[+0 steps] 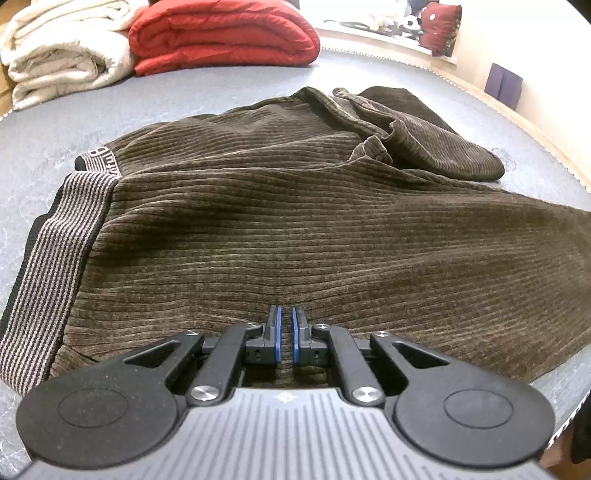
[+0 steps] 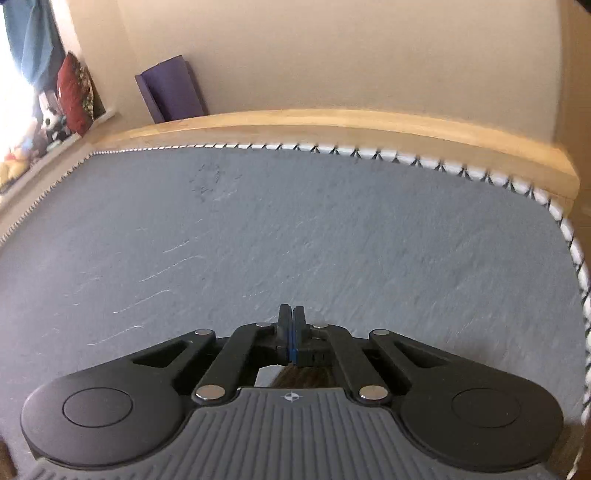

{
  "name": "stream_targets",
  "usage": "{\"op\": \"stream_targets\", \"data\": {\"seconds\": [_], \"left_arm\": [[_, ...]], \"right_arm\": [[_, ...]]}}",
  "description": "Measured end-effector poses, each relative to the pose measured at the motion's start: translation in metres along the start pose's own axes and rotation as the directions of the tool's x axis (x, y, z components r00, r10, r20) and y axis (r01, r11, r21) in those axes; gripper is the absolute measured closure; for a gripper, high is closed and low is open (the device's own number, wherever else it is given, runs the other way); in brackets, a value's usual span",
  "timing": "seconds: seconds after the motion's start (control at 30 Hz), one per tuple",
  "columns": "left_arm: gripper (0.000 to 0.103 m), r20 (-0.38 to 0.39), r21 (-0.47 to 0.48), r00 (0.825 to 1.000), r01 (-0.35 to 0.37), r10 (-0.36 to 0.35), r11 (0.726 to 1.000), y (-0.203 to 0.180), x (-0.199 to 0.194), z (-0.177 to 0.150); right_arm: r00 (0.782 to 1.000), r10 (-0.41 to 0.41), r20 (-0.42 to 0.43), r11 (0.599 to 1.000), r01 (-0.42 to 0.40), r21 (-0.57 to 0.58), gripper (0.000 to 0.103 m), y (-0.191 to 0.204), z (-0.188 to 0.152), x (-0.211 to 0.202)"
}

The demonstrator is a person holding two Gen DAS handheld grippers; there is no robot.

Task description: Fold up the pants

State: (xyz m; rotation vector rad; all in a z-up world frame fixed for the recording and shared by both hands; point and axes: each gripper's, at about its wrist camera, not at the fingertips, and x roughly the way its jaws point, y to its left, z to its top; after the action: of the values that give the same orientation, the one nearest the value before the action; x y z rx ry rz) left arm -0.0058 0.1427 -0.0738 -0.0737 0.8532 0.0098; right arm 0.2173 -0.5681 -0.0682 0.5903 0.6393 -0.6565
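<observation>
Brown corduroy pants [image 1: 295,206] lie spread over the grey bed [image 1: 37,155], with the striped waistband [image 1: 55,251] at the left and a crumpled leg at the far right. My left gripper [image 1: 287,310] sits at the near edge of the pants. Its blue pads are shut on a pinched ridge of the corduroy. In the right wrist view my right gripper [image 2: 291,308] is shut, pads together, above bare grey bed [image 2: 295,229]. A bit of brown pants [image 2: 301,377] shows under the fingers. I cannot tell whether it is gripped.
A folded red blanket [image 1: 221,33] and a cream blanket [image 1: 62,48] sit at the bed's far left. A wooden bed frame [image 2: 332,125] and a wall bound the far side. A purple mat [image 2: 170,88] leans there, and plush toys [image 2: 55,122] lie on a ledge.
</observation>
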Motion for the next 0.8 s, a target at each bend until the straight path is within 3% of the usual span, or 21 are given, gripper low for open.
{"op": "stream_targets", "data": {"seconds": [0.03,0.1,0.13,0.17,0.23,0.27,0.33,0.4,0.5,0.6,0.67,0.73,0.8], "left_arm": [[0.092,-0.006,-0.013,1.0,0.011,-0.011,1.0,0.002,-0.001,0.003],[0.069,0.013,-0.044,1.0,0.029,-0.029,0.999,0.005,-0.007,0.007],[0.066,0.034,-0.058,0.999,0.032,-0.03,0.998,0.007,-0.011,0.008],[0.065,0.039,-0.067,0.999,0.036,-0.033,0.997,0.008,-0.013,0.01],[0.067,-0.075,-0.05,0.997,-0.002,-0.001,0.999,0.007,0.002,0.009],[0.066,-0.073,-0.015,0.997,-0.004,0.003,1.0,0.004,0.002,0.009],[0.066,-0.122,0.021,0.993,0.006,-0.003,1.0,0.002,-0.001,0.02],[0.066,-0.088,-0.026,0.996,0.031,-0.033,0.999,0.016,-0.018,0.033],[0.063,0.013,-0.063,1.0,0.005,-0.004,0.998,0.047,-0.048,0.047],[0.052,0.038,-0.065,0.997,-0.058,0.061,0.996,0.084,-0.06,0.053],[0.047,-0.002,-0.086,0.996,-0.084,0.084,0.993,0.108,-0.057,0.053],[0.041,-0.041,-0.163,0.998,-0.043,0.037,0.986,0.128,-0.052,0.055],[0.024,-0.056,-0.179,0.998,-0.016,0.006,0.984,0.135,-0.048,0.057]], "right_arm": [[0.998,0.037,-0.056,0.999,-0.037,0.01,0.099,-0.007,0.002,-0.001],[0.996,0.054,-0.067,0.998,-0.056,-0.017,0.099,-0.013,-0.002,-0.007],[0.996,0.058,-0.065,0.997,-0.061,-0.045,0.095,-0.012,-0.003,-0.014],[0.996,0.065,-0.063,0.995,-0.07,-0.068,0.088,-0.013,-0.003,-0.023],[0.994,0.092,-0.058,0.99,-0.098,-0.1,0.077,-0.017,-0.006,-0.043],[0.993,0.104,-0.056,0.988,-0.109,-0.109,0.073,-0.018,-0.009,-0.054],[0.99,0.125,-0.062,0.986,-0.131,-0.103,0.071,-0.02,-0.015,-0.078],[0.986,0.152,-0.073,0.982,-0.159,-0.103,0.07,-0.019,-0.02,-0.099],[0.974,0.22,-0.06,0.957,-0.227,-0.181,0.07,-0.009,-0.032,-0.141],[0.949,0.311,-0.058,0.894,-0.313,-0.32,0.065,0.018,-0.059,-0.19],[0.925,0.367,-0.095,0.828,-0.372,-0.42,0.065,0.043,-0.086,-0.219],[0.895,0.419,-0.154,0.733,-0.434,-0.524,0.065,0.072,-0.122,-0.244],[0.861,0.457,-0.223,0.618,-0.487,-0.617,0.065,0.103,-0.168,-0.269]]}}
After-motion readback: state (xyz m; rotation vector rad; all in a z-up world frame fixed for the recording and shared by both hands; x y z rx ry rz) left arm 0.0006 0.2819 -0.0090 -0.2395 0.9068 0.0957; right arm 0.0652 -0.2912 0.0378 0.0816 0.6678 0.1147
